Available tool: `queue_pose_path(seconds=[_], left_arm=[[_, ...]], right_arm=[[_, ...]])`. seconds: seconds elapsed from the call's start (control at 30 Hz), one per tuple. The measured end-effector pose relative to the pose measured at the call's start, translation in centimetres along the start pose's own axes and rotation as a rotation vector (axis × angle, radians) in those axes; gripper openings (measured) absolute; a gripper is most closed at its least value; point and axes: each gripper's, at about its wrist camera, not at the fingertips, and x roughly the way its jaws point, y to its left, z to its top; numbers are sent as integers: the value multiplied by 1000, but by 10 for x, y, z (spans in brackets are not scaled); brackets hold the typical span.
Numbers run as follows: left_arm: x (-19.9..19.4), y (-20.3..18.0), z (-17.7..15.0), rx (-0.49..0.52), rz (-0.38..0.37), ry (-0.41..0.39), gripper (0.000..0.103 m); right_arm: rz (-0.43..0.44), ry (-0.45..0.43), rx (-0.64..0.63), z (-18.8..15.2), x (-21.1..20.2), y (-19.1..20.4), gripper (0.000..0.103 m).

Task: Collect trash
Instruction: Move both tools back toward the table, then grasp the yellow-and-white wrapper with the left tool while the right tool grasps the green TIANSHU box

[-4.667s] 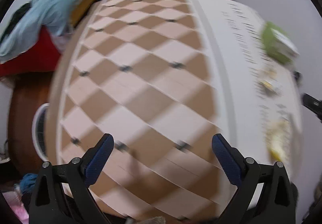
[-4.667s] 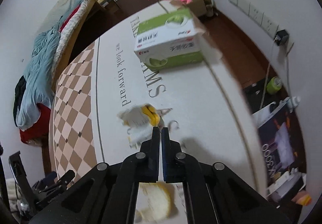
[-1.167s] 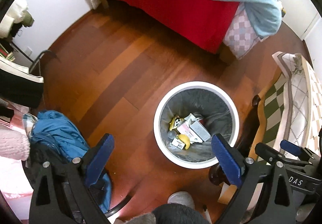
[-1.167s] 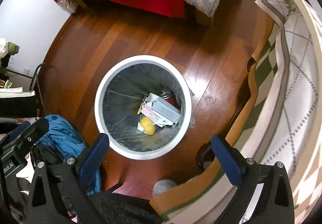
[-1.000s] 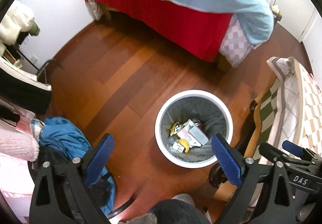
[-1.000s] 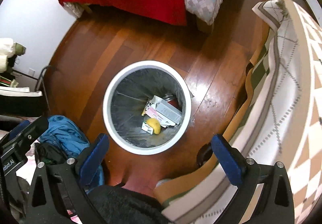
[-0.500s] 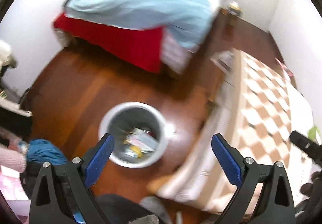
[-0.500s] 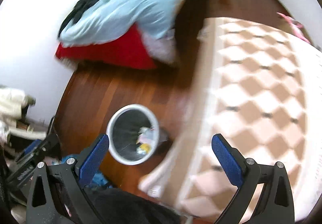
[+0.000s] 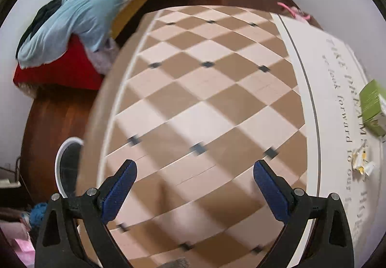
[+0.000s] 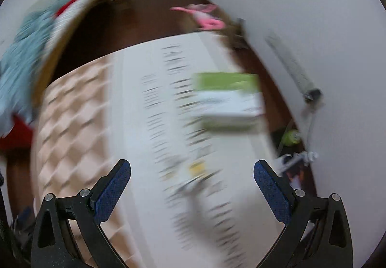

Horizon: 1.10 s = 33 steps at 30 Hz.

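A bedroom with dark red wooden flooring (image 9: pixel 41 121) fills both views, and most of each frame is taken by a table under a tablecloth (image 9: pixel 193 104) chequered in tan and cream, with a white band of printed lettering along its far side. A second ago both cameras looked straight down into the round white waste bin lined with a grey bag; now they look across the table, and only a sliver of that bin (image 9: pixel 63 166) shows at the table's near-left edge in the left wrist view. The right wrist view is heavily smeared, which suggests that gripper is swinging fast.

The left gripper (image 9: pixel 195 185) hangs over the chequered part with its blue-padded jaws wide apart and nothing between them. The right gripper (image 10: pixel 191 184) is likewise spread wide and empty, whereas several seconds back it was pinched together above the litter.

The change reads as one drop finished and a return trip begun. What remains to collect lies on the lettered band: a small heap of crumpled white and yellow wrappers (image 9: pixel 361 164), blurred but recognisable in the right wrist view (image 10: pixel 196 172), almost directly ahead of the right gripper. Just beyond it stands a green and white cardboard tissue box (image 9: pixel 372 106), probably not trash. The likely next step is for the right gripper to descend on the wrappers; being light and flat, they may need a low, careful pinch.
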Motion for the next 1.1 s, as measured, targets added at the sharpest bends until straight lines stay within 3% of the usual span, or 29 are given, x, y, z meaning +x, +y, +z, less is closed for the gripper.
queue_pose_path(seconds=[0.13,0.27,0.37,0.43,0.47,0.53,0.67,0.77,0.97,1.1], left_arm=[[22,-22,8,30,42,25,99],[31,-29,10,32,56,42,100],[30,-34,10,38,49,46,100],[24,-41,8,47,13,40,100],[17,-46,6,58,-12,28,100],[2,-62,0,103,-87,-5,100],[-26,-115,-19,304,-251,-46,100],[-36,-152,-31,414,-316,-57,98],[-41,-198,-34,512,-406,-51,98],[-36,-221,-32,542,-403,-55,97]], right_arm=[[22,31,49,33,37,-31,103],[72,42,40,53,65,-22,103],[25,85,23,56,93,-8,103],[38,106,30,52,102,-6,102],[36,77,24,49,99,-8,92],[54,46,17,42,90,-16,90],[105,11,73,10,62,-58,90],[100,-4,103,-14,46,-90,90],[90,-3,186,-49,35,-142,90],[96,0,219,-56,37,-154,90]])
